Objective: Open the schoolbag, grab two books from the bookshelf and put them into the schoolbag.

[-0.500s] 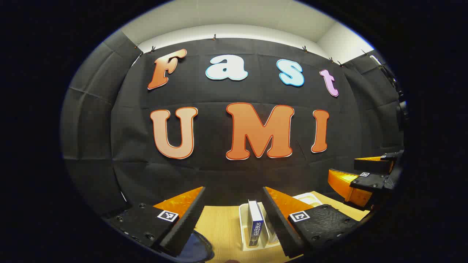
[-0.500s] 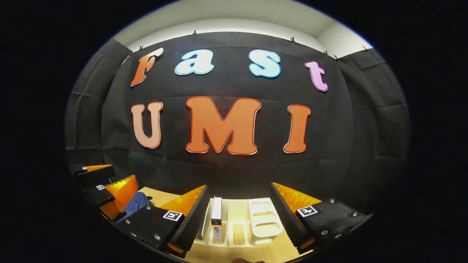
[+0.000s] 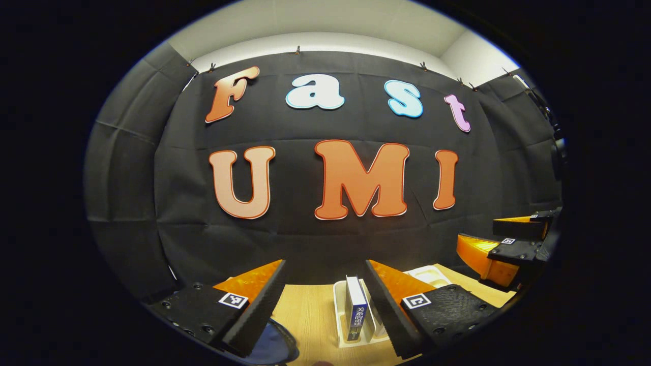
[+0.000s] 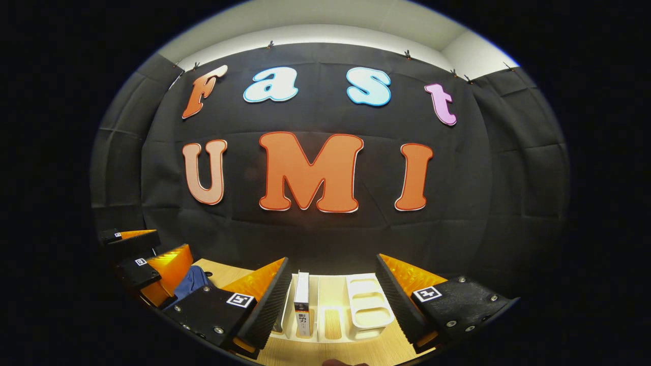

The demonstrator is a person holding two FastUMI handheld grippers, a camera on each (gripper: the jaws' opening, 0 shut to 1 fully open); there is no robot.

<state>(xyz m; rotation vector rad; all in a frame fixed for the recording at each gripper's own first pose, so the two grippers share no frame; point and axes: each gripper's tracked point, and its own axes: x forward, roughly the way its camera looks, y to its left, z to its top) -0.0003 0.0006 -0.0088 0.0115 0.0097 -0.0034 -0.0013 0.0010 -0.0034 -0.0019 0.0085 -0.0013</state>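
In the left gripper view my left gripper (image 3: 325, 300) is open above the wooden table. A blue-spined book (image 3: 355, 311) stands upright in the white bookshelf rack (image 3: 339, 310) between its fingers, farther off. The dark blue schoolbag (image 3: 272, 345) peeks out at the bottom left. The right gripper (image 3: 501, 244) shows at the far right of that view. In the right gripper view my right gripper (image 4: 333, 297) is open over the white rack (image 4: 367, 307). A white-spined book (image 4: 302, 304) stands in the rack. The schoolbag (image 4: 190, 282) lies at the left, beside the left gripper (image 4: 147, 256).
A light wooden table (image 3: 305, 315) carries the rack and the bag. The black cloth wall stands close behind the table's far edge. The rack's right-hand slots (image 4: 368, 305) hold nothing.
Both views have tipped down very slightly. The grippers stay open and the books and bag have not moved.
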